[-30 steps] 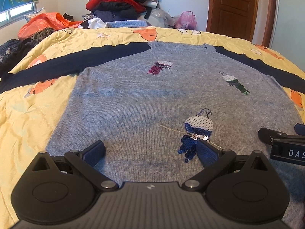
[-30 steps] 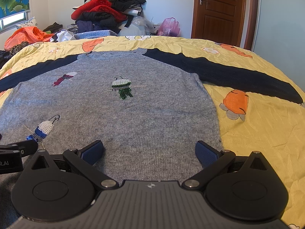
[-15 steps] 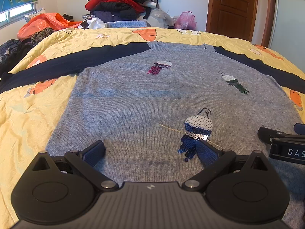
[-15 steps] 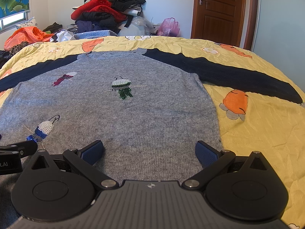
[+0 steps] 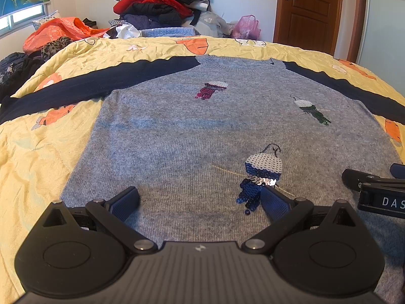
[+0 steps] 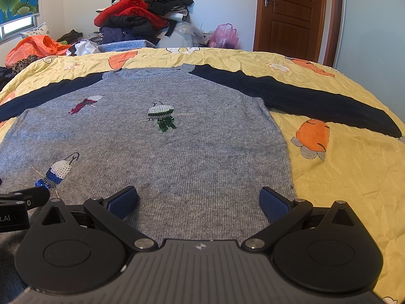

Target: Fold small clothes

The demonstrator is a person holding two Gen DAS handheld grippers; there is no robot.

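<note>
Both jaws spread wide and empty, the left gripper [image 5: 200, 200] and right gripper [image 6: 198, 200] hover at the hem of a grey sweater [image 5: 202, 131] spread flat, navy sleeves outstretched, on a yellow-quilted bed [image 6: 341, 177]; clothes pile [image 5: 162, 5] beyond.

The grey knitted wool sweater [image 5: 192, 139] looks fuzzy and matt, with glossy sequin patches [image 5: 263, 169]. The crinkled yellow cotton bedspread [image 6: 341, 177] is smooth. Matt black plastic tongs [image 6: 198, 201] carry textured blue rubber pads [image 6: 274, 204].
</note>
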